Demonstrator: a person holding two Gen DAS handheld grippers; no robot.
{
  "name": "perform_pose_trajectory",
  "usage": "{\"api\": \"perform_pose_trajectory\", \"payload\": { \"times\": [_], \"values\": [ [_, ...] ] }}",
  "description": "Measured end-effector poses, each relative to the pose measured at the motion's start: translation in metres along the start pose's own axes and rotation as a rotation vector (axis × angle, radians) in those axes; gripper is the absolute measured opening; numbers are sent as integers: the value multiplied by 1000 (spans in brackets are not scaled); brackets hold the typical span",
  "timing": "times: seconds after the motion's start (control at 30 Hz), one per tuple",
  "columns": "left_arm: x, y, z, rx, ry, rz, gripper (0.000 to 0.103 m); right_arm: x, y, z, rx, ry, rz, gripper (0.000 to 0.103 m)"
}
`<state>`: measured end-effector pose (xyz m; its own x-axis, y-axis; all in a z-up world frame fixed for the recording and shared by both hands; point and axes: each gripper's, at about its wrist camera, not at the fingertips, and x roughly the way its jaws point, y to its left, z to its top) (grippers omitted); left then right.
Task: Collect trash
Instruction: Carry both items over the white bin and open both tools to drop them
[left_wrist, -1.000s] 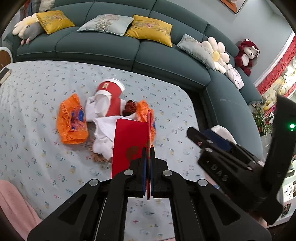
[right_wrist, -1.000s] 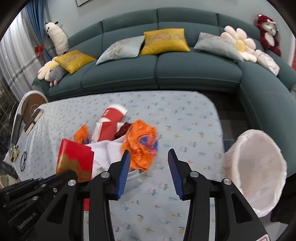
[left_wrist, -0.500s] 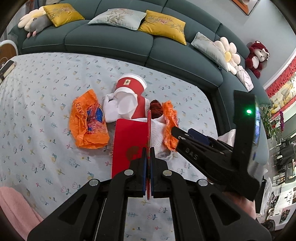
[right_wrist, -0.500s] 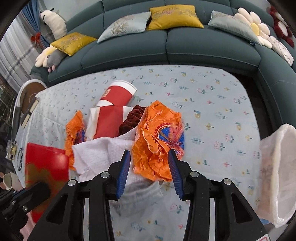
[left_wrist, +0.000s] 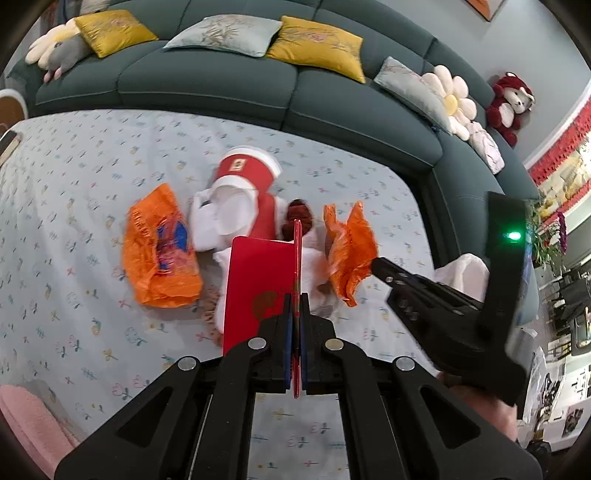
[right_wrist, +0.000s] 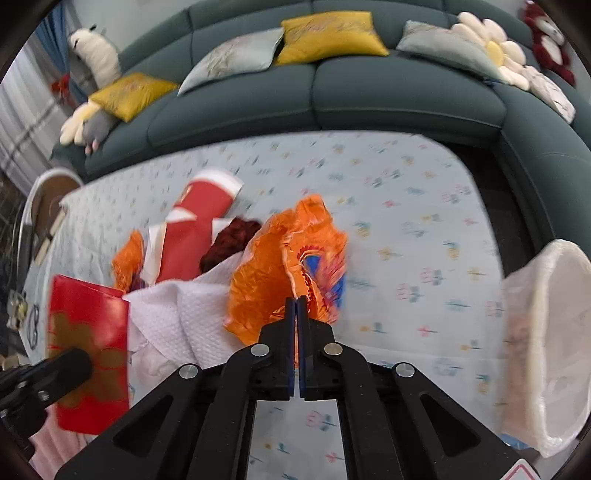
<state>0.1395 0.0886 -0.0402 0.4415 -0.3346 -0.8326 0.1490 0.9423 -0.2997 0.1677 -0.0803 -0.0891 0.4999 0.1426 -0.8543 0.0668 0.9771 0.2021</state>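
Observation:
My left gripper (left_wrist: 294, 299) is shut on a red card (left_wrist: 258, 280), held upright over the trash pile. My right gripper (right_wrist: 296, 301) has its jaws closing together on the near edge of a crumpled orange wrapper (right_wrist: 273, 266), which is pinched between the pads. The left wrist view shows that wrapper (left_wrist: 351, 251) at the right gripper's tip. A second orange wrapper (left_wrist: 159, 251) lies to the left. Between them lie a tipped red paper cup (left_wrist: 247, 173), a white paper towel (right_wrist: 177, 310) and a dark red lump (right_wrist: 229, 240).
Everything lies on a table with a pale floral cloth (left_wrist: 74, 166). A white-lined bin (right_wrist: 554, 332) stands off the table's right edge. A dark green sofa (left_wrist: 221, 85) with cushions and plush toys curves behind. A pink cloth (left_wrist: 26, 424) sits at the near left.
The right gripper sank onto the orange wrapper and went from open to shut on its edge. The left gripper kept its hold on the red card and drew slightly nearer the pile.

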Motion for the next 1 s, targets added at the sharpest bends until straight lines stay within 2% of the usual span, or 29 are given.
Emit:
{"api": "perform_pose_trajectory", "payload": {
  "times": [0.17,0.5,0.87,1.0],
  "values": [
    [-4,-30,1,48,-14,-26,2,-42,-35,3,65,-78,-15,1],
    [2,-125,-7,191,-12,-106,2,-115,-115,-17,166,-175,-100,0],
    [23,-237,-30,372,26,-202,3,-154,-209,-55,305,-207,-182,0],
    [31,-266,-38,416,42,-221,3,-160,-232,-63,335,-212,-198,1]
  ]
}}
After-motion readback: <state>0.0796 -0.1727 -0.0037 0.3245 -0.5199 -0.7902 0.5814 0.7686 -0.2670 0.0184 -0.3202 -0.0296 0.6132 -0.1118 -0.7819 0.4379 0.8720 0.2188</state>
